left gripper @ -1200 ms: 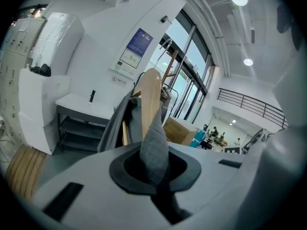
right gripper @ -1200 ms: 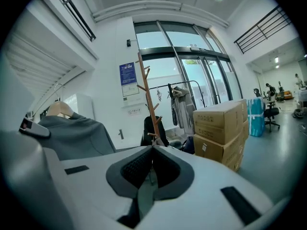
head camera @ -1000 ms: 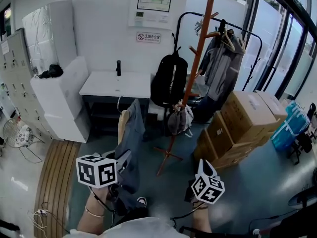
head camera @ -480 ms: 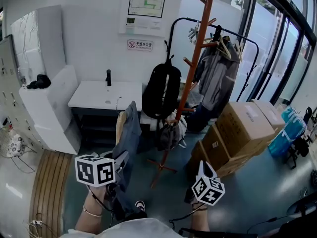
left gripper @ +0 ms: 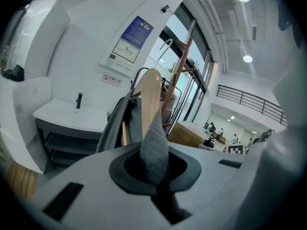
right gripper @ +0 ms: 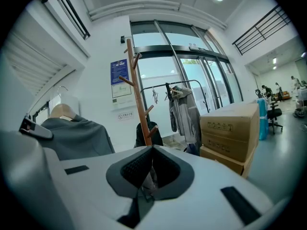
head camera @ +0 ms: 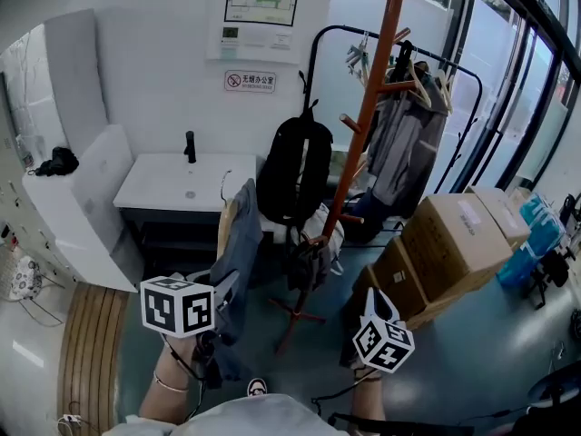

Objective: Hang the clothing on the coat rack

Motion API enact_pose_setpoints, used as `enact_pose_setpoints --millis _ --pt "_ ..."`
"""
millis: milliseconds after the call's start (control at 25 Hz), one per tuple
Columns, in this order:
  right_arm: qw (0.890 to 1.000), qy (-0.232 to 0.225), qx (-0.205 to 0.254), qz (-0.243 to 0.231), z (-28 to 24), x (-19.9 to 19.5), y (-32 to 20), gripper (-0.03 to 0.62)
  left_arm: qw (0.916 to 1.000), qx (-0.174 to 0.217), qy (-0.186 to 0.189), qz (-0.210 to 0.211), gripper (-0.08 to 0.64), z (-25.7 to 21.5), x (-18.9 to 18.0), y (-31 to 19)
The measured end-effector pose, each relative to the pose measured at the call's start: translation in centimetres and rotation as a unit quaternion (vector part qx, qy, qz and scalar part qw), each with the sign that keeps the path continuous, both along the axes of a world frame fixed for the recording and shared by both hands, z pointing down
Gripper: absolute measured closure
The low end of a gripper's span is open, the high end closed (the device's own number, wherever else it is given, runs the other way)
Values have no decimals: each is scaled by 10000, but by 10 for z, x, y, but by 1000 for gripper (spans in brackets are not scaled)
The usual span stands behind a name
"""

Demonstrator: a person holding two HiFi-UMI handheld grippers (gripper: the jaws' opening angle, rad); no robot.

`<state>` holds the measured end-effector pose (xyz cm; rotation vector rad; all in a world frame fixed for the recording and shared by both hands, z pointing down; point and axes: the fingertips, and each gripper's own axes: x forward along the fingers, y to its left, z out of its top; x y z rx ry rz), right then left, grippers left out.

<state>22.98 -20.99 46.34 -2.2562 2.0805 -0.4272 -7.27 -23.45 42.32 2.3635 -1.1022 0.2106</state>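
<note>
The left tool (head camera: pixel 221 291) is squeezing shut on the grey clothing (head camera: pixel 241 248), and a fold of the cloth is sticking up from between its two jaws. The clothing is sitting on a wooden hanger (left gripper: pixel 150 92), and the hanger's metal hook is pointing up. The left tool is holding it up in front of the person, above the floor. The coat rack (head camera: pixel 365 121) is standing just to the right of the clothing. It is a tall orange-brown pole with short pegs sticking out. The clothing is not hanging on it yet. A black backpack (head camera: pixel 292 166) is hanging on the coat rack, and a lighter bag (head camera: pixel 320 236) is hanging lower down by the pole. The right tool (head camera: pixel 374 303) is pointing toward the coat rack from the other side. Its jaws are closing together at the tips, and they are not holding anything. A white tabletop (head camera: pixel 195 178) with a black tap is standing against the wall behind the clothing. A black rail (head camera: pixel 445 62) with a grey jacket (head camera: pixel 406 139) is standing behind the coat rack. Brown cardboard boxes (head camera: pixel 452 236) are piling up on the floor to the right.
</note>
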Motion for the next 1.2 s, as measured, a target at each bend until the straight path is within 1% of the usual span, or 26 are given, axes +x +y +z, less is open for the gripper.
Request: enact_pose_setpoints --millis 400,680,960,1200 --pt "9998 75 -69 170 4 19 -58 569 9996 -83 75 243 532 8 25 -68" --pt "9994 137 -29 327 3 31 -90 569 9989 -82 89 454 532 10 44 -109" --pt "9986 71 -122 509 12 44 -101 569 9979 -78 -1 649 532 13 65 -130" --pt "9984 200 -288 440 16 46 -114 569 9975 -172 11 690 532 21 74 -137"
